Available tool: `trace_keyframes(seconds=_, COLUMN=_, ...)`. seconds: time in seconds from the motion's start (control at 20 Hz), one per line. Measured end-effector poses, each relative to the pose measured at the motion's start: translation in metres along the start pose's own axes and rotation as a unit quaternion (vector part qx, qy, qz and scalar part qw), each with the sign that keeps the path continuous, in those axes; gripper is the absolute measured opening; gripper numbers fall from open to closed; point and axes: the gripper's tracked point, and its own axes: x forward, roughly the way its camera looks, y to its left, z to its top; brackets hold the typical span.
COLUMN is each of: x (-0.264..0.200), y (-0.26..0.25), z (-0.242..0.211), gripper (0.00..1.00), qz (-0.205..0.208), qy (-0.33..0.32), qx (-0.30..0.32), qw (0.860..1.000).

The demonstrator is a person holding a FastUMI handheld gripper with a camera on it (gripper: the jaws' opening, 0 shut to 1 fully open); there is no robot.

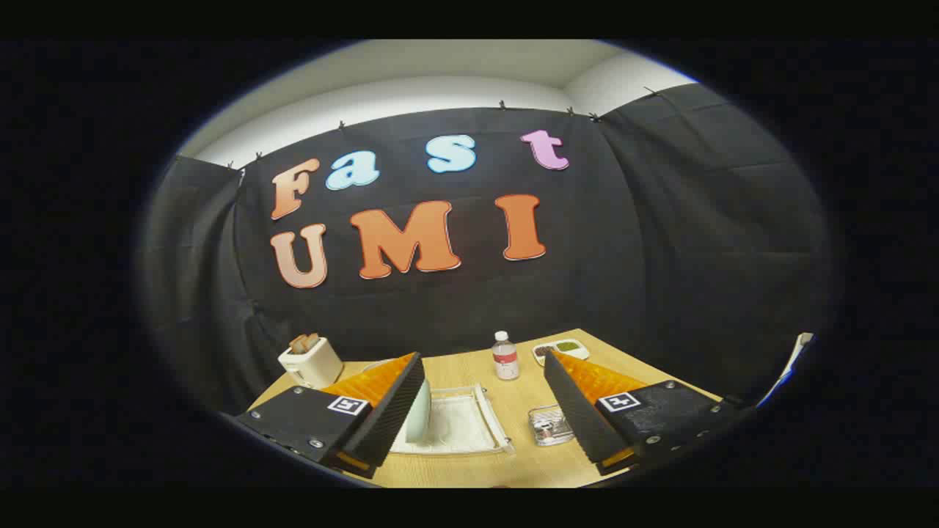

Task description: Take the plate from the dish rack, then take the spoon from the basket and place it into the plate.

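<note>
- The gripper [484, 367] is held above the wooden table [528, 469], and its two fingers stand wide apart with nothing between them; they hold no object.
- The dish rack [469, 425], a white tray with a raised frame, lies on the table below the gap of the fingers, closer to the left finger.
- The plate [419, 414], pale green, stands on its edge in the left part of the dish rack. The left finger covers a part of it, so the plate looks just beside the inner side of that finger, but they do not touch; the gripper is higher than the plate.
- The basket [549, 425], a small wire one, sits on the table to the right of the dish rack, just beside the inner edge of the right finger. Something shiny lies in it, but I cannot tell if it is the spoon.
- Beyond the fingers a small bottle [505, 356] with a white cap stands near the far side of the table.
- A white toaster [311, 361] with bread slices stands at the far left corner, beyond the left finger.
- A white dish [559, 349] with dark and green food lies at the far right, behind the tip of the right finger.
</note>
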Motion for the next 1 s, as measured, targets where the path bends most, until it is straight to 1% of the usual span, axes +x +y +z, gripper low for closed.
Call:
trace_keyframes(seconds=0.15, x=0.003, y=0.012, z=-0.003, gripper=0.98, qz=0.012, qy=0.009, qx=0.002, qw=1.0)
trace_keyframes(seconds=0.4, x=0.005, y=0.023, z=-0.007, gripper=0.98, qz=0.02, qy=0.013, qx=-0.02, qw=1.0)
trace_keyframes(seconds=1.0, x=0.011, y=0.024, z=-0.017, gripper=0.98, qz=0.015, qy=0.024, qx=-0.019, qw=0.999)
